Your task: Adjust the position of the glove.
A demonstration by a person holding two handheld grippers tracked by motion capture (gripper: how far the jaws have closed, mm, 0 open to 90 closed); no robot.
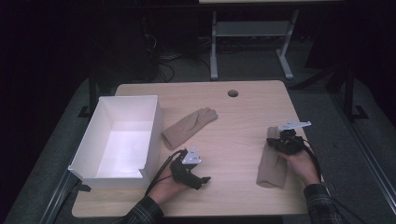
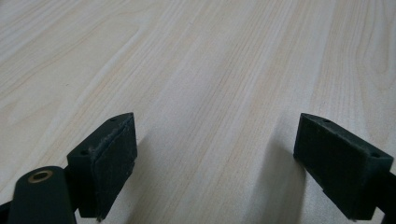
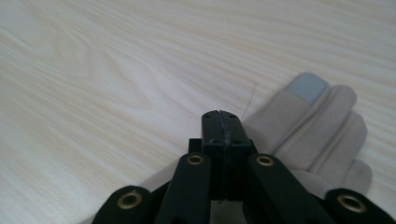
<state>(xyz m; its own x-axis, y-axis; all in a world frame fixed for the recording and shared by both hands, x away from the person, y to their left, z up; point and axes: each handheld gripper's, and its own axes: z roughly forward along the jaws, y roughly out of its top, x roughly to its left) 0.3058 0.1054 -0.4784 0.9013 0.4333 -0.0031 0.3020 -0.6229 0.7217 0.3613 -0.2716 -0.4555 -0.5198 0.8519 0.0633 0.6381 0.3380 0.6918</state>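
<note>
Our right gripper (image 3: 222, 122) had its jaws pressed flat together with nothing visibly caught between them; in the right gripper view the near glove (image 3: 314, 122) lay just beyond and to one side of the tips. From the high view that glove (image 1: 272, 164) ran lengthwise toward us under the right gripper (image 1: 279, 143), fingers at the far end, cuff nearest the table's (image 1: 243, 116) front edge. Our left gripper (image 1: 201, 179) stood with its jaws spread wide over bare wood. The second glove (image 1: 189, 126) lay up and slightly left of it, its long axis slanting, fingers toward the far right and cuff beside the white box (image 1: 88, 148). We judged the left hand nearer to that one.
</note>
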